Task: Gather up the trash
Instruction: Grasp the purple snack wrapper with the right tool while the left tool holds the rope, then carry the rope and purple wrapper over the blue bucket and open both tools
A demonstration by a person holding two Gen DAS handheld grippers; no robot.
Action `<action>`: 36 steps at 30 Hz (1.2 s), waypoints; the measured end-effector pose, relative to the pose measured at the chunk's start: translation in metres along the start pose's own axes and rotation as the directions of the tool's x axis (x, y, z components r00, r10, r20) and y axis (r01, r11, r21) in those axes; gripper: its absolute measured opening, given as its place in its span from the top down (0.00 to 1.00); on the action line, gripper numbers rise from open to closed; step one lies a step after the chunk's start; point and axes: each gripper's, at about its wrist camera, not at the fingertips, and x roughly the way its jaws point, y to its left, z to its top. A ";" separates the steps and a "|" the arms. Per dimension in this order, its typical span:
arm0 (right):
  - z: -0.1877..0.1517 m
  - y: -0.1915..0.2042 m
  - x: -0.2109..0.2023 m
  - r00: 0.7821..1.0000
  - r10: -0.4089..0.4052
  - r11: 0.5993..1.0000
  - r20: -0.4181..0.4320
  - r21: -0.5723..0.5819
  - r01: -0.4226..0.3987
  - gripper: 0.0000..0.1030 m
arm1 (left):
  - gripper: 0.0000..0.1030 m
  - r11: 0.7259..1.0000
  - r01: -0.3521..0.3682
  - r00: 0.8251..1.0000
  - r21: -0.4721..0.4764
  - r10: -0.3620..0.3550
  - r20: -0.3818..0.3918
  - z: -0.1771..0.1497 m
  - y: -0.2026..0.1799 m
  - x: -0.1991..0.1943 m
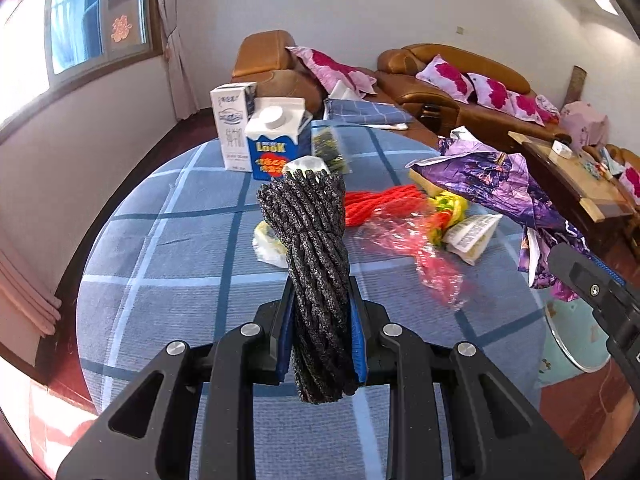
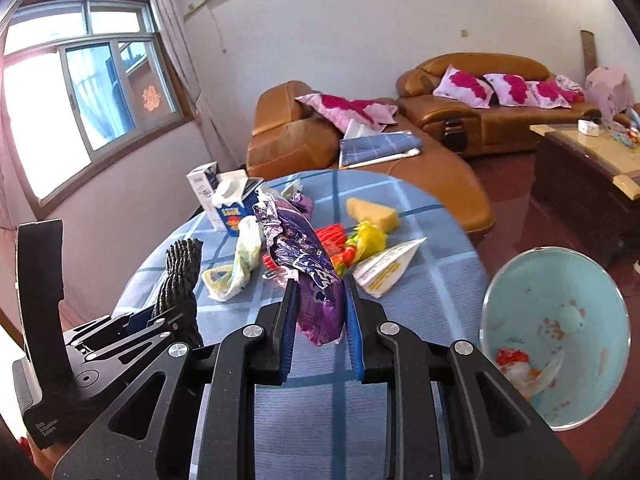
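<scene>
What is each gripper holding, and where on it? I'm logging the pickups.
The left gripper clamps a dark rope bundle near its lower end. The right gripper pinches a purple foil wrapper at its lower end.

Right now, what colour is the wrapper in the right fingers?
Shiny purple wrapper, clearest in the right wrist view.
</scene>
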 end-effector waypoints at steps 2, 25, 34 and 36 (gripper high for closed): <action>-0.001 -0.006 -0.004 1.000 -0.010 1.000 0.007 0.011 0.010 0.78 | 0.77 1.000 0.005 1.000 0.012 -0.005 0.002 0.000 -0.006 -0.002; -0.019 -0.082 -0.058 0.986 -0.147 0.982 0.073 0.134 0.137 0.78 | 0.77 0.986 0.074 0.996 0.150 -0.079 0.030 -0.005 -0.092 -0.024; -0.028 -0.113 -0.071 0.973 -0.217 0.963 0.082 0.181 0.200 0.78 | 0.77 0.974 0.103 0.994 0.204 -0.111 0.024 -0.010 -0.125 -0.028; -0.029 -0.118 -0.072 0.970 -0.232 0.959 0.080 0.187 0.214 0.78 | 0.77 0.970 0.114 0.992 0.213 -0.121 0.024 -0.011 -0.133 -0.029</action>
